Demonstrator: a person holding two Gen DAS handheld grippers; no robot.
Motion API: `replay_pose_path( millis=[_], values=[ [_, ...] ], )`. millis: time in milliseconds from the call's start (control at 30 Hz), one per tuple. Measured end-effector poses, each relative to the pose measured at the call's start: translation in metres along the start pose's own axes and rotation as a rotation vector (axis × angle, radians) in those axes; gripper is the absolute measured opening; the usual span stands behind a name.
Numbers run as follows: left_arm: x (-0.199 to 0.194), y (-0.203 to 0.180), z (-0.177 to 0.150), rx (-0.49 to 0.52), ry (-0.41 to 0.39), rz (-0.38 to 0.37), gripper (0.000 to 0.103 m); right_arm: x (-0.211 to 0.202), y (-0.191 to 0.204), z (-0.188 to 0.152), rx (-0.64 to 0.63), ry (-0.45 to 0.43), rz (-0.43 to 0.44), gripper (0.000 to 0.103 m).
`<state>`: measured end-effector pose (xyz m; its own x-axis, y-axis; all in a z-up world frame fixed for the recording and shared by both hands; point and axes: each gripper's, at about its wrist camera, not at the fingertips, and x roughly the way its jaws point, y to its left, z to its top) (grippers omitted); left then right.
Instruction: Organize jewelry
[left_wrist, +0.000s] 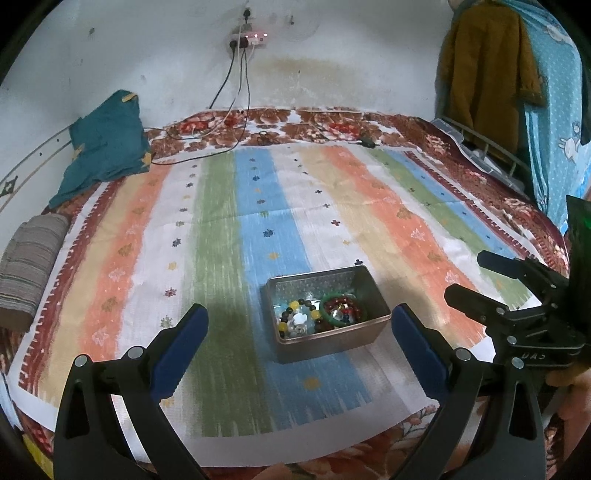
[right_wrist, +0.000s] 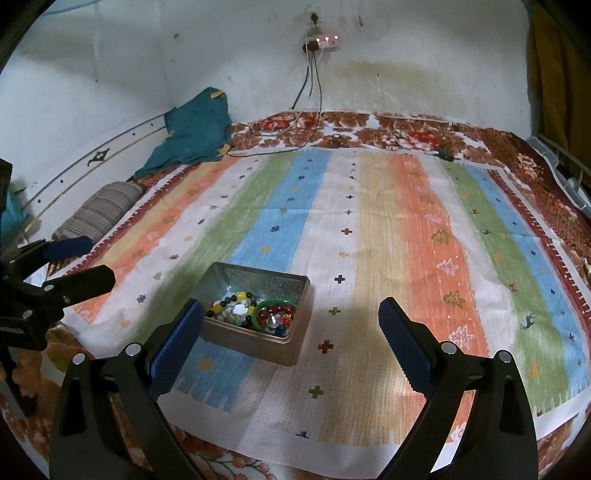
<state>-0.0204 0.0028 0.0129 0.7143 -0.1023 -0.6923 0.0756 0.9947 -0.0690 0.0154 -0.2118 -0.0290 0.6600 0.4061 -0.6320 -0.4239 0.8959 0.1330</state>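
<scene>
A rectangular metal tin stands on the striped cloth and also shows in the right wrist view. Inside lie several bead bracelets: a green bangle around red beads, and a strand of yellow, black and white beads. The same pile shows in the right wrist view. My left gripper is open and empty, hovering just before the tin. My right gripper is open and empty, with the tin by its left finger. Each gripper shows in the other's view, the right one and the left one.
The striped cloth covers a bed with a floral blanket. A teal garment and a rolled striped cloth lie at the left. Charger cables hang from a wall socket onto the bed's far side. Clothes hang at the right.
</scene>
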Motion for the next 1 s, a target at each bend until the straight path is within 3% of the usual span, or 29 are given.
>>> replay_pose_path(
  millis=[1000],
  values=[
    [0.0002,-0.0036,-0.0041,0.029,-0.009,-0.032,0.097,-0.006,0.0008,0.002,-0.023,-0.033,0.022,0.096]
  ],
)
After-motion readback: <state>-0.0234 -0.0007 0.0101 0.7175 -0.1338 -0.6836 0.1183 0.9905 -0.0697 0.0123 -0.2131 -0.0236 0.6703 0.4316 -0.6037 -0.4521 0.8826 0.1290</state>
